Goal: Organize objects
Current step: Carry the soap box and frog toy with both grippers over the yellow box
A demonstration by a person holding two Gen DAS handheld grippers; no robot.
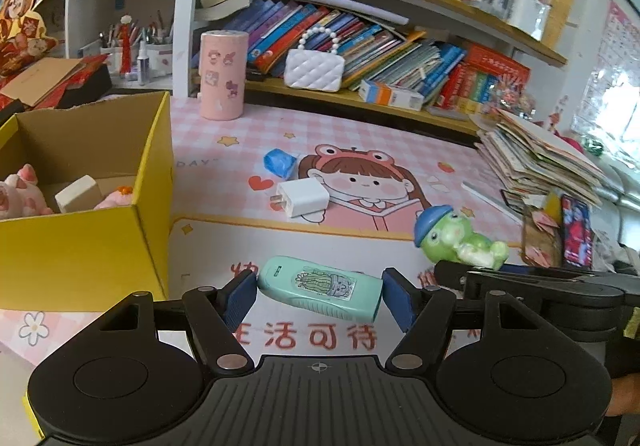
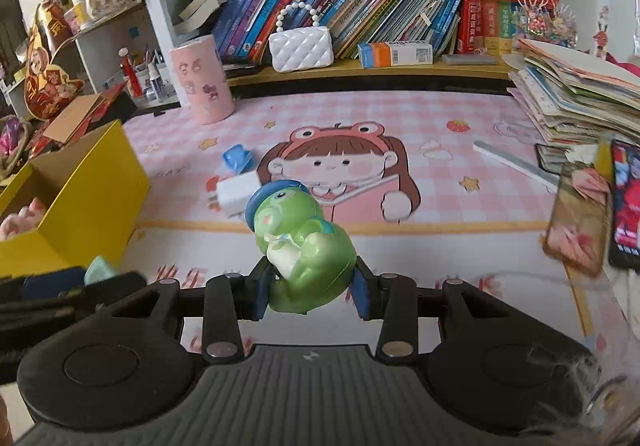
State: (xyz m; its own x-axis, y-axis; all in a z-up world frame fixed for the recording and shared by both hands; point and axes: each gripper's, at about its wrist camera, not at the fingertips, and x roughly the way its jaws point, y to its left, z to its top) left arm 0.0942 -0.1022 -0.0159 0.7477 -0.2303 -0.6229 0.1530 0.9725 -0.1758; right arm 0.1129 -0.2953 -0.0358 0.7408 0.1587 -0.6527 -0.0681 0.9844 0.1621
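The glossy green plastic frog figurine is clamped in the right hand-held gripper, and the mint-green oblong plastic case in the left hand-held gripper, above the tabletop, where slippage is risked by smooth curved surfaces.

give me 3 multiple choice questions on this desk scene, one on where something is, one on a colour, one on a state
1. Where is the white charger?
A. in the yellow box
B. on the pink desk mat
C. on the bookshelf

2. What colour is the frog toy's cap?
A. blue
B. red
C. yellow

3. How does the left gripper stand to the mint device?
A. jaws on either side of it
B. far above it
C. inside the box

Answers:
1 B, it lies on the desk mat right of the yellow box.
2 A, the cap is blue.
3 A, one pad sits at each end.
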